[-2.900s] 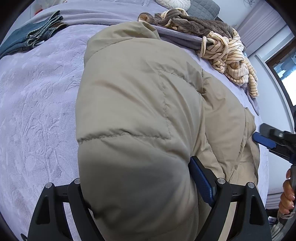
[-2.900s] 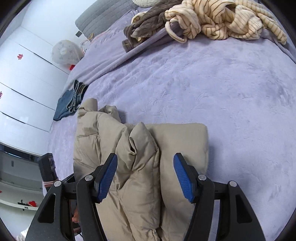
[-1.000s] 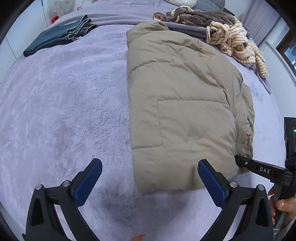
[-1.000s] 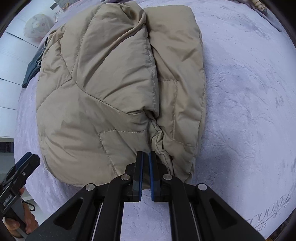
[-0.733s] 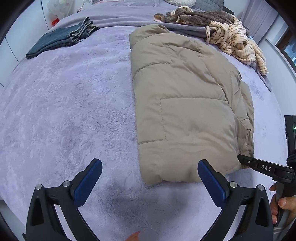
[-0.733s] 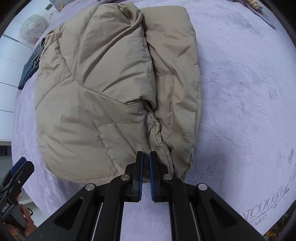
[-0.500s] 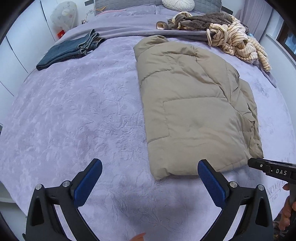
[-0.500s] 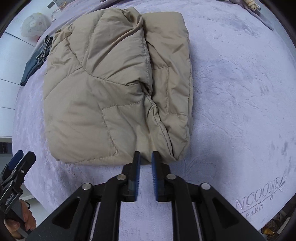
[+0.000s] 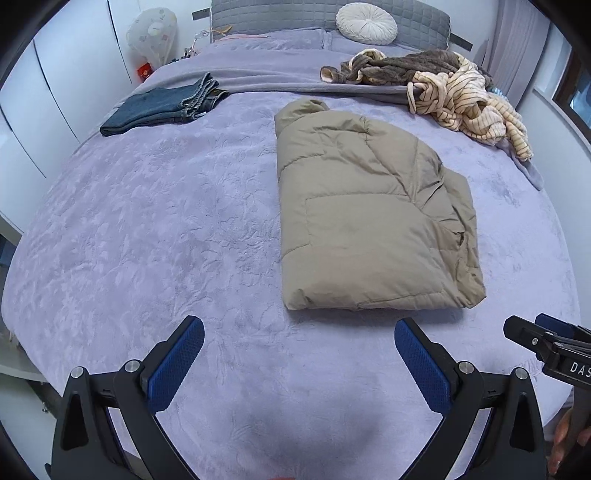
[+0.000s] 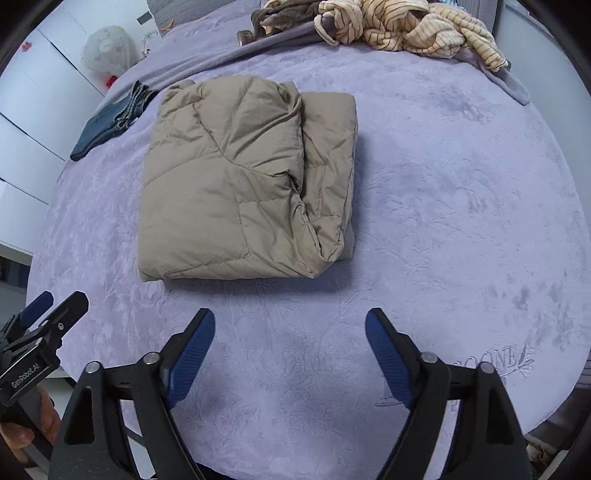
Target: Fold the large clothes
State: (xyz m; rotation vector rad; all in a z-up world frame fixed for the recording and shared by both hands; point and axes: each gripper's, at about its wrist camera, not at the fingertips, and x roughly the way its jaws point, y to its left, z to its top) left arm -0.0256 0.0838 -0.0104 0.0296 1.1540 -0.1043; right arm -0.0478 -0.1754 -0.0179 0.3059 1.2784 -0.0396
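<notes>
A: Where does the beige puffer jacket [image 9: 369, 221] lie?

B: Folded into a thick rectangle on the purple bed cover [image 9: 147, 240], toward the middle of the bed, collar end pointing at the headboard [image 9: 258, 18]. The layered edges show along its right side in both views.

A: Left tongs [image 9: 295, 363]?

B: Spread wide, blue pads bare, nothing between them. They hang above the cover just short of the jacket's near edge, not touching it.

A: Right tongs [image 10: 290, 352]?

B: Jaws opening, already well apart, with only bed cover between them. The jacket sits clear of the fingertips (a strip of purple cover separates them).

A: Anything else on the bed?

B: Folded blue jeans [image 9: 162, 105] at far left, well apart from the jacket. A heap of striped cream clothing [image 9: 476, 103] and a brown knit garment [image 9: 399, 66] at far right, near the headboard. A round white cushion [image 9: 365, 24] rests against the headboard
</notes>
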